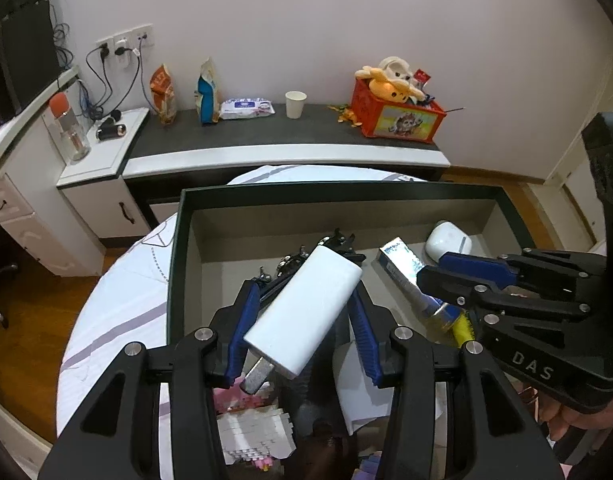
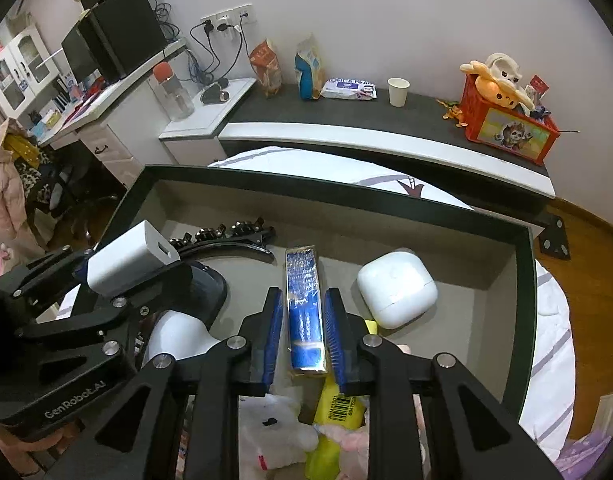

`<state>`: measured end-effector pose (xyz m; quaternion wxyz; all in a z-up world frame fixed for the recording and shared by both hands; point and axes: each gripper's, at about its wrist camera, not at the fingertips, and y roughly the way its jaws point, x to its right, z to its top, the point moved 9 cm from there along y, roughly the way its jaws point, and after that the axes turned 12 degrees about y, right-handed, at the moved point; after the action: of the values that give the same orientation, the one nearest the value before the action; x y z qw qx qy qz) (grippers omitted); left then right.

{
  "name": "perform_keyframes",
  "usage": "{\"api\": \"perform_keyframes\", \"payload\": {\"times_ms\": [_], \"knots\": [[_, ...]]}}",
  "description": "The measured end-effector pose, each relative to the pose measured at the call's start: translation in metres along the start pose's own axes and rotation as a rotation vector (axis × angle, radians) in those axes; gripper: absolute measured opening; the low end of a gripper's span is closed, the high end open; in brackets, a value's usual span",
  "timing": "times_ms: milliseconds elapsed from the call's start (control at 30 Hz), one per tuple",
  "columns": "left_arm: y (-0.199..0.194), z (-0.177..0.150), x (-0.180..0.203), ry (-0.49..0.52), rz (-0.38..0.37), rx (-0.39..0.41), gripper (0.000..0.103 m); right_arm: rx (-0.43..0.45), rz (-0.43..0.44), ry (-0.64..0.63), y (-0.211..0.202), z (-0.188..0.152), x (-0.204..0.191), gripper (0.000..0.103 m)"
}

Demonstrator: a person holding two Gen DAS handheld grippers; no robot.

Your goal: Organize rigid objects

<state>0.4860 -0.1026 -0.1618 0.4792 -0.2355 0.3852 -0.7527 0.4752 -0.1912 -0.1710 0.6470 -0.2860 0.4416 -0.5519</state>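
My left gripper (image 1: pixel 302 304) is shut on a white power adapter (image 1: pixel 306 312), held tilted above the near left part of the dark open box (image 1: pixel 346 192); it also shows in the right wrist view (image 2: pixel 130 260). My right gripper (image 2: pixel 304 328) has its jaws on both sides of a blue and gold foil box (image 2: pixel 304 312) over the box's near middle; it also shows in the left wrist view (image 1: pixel 402 268). In the box lie a white earbud case (image 2: pixel 396 290) at the right and black hair clips (image 2: pixel 226 236) at the left.
The box (image 2: pixel 522 280) stands on a round white-clothed table (image 1: pixel 118 300). Plush toys (image 2: pixel 274 432) and a yellow item (image 2: pixel 338 408) lie near its front edge. Behind is a dark ledge (image 1: pixel 266 128) with snack bags, a paper cup (image 1: pixel 295 104) and a red toy crate (image 1: pixel 398 114).
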Motion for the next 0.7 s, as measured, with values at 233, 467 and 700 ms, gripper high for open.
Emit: {"api": "perform_keyframes", "payload": {"times_ms": [233,467,700], "knots": [[-0.017,0.001,-0.013,-0.028,0.059,0.015,0.084,0.057,-0.029,0.022,-0.018,0.003,0.006,0.063],[-0.060,-0.001,-0.008,-0.005,0.122,0.070,0.102,0.121,-0.033,0.050,-0.051,-0.007,0.011,0.085],[-0.126,-0.012,0.019,0.047,0.191,0.148,0.103,0.214,-0.012,0.100,-0.101,-0.027,0.010,0.091]]}}
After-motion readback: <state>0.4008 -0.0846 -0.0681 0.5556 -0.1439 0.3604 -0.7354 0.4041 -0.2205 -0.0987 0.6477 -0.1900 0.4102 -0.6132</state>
